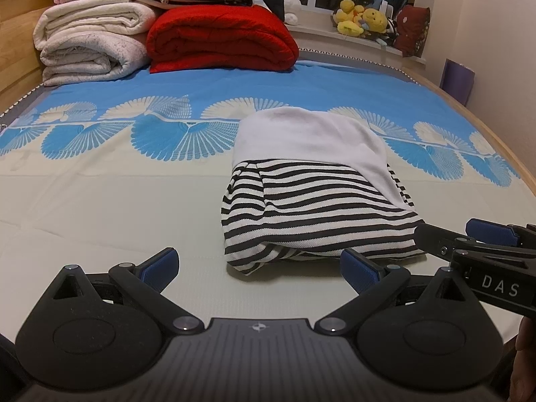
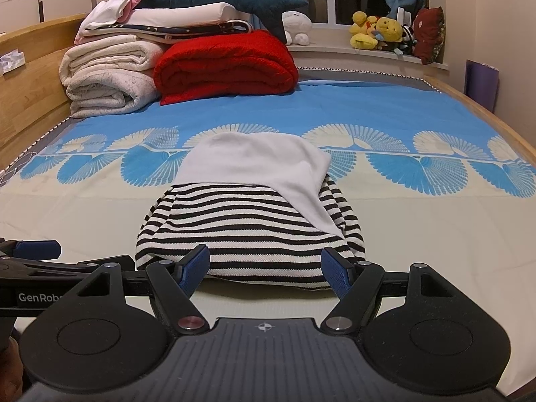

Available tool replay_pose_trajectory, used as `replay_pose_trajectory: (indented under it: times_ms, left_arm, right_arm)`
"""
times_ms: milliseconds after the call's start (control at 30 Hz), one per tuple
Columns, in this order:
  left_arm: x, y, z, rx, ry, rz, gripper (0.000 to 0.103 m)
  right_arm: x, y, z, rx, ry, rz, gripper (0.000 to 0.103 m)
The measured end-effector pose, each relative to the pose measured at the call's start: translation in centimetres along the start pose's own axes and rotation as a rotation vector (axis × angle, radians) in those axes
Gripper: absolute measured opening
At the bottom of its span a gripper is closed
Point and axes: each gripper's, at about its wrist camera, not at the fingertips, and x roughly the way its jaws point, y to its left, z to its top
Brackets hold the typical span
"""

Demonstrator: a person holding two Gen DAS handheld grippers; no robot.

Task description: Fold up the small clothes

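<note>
While both stand spread wide and empty, the left gripper [image 1: 259,268] hovers over bare sheet and the right gripper [image 2: 264,266] sits at the folded striped garment's [image 2: 241,231] near edge, perhaps touching, on the bed [image 2: 418,234].

I see open sheet [image 1: 100,201] to the left of the folded striped garment [image 1: 311,214], while stacked blankets [image 1: 221,37] block the far end.
</note>
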Motion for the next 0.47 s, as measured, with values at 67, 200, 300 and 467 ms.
replay_pose_trajectory:
  times_ms: [67,200,300,467]
  left_arm:
    - [0.03,0.01,-0.03,0.000,0.000,0.000,0.102]
    - [0.12,0.04,-0.09,0.003,0.002,-0.001,0.102]
    - [0.13,0.05,-0.11,0.002,0.001,-0.001,0.102]
    - [0.21,0.10,-0.17,0.003,0.000,-0.003,0.102]
  right_arm:
    - [0.03,-0.03,0.03,0.000,0.001,0.000,0.075]
    - [0.10,-0.06,-0.01,-0.002,0.003,-0.001,0.075]
    - [0.20,-0.18,-0.08,-0.002,0.004,0.000,0.075]
    - [0.22,-0.22,-0.08,-0.002,0.004,0.002,0.075]
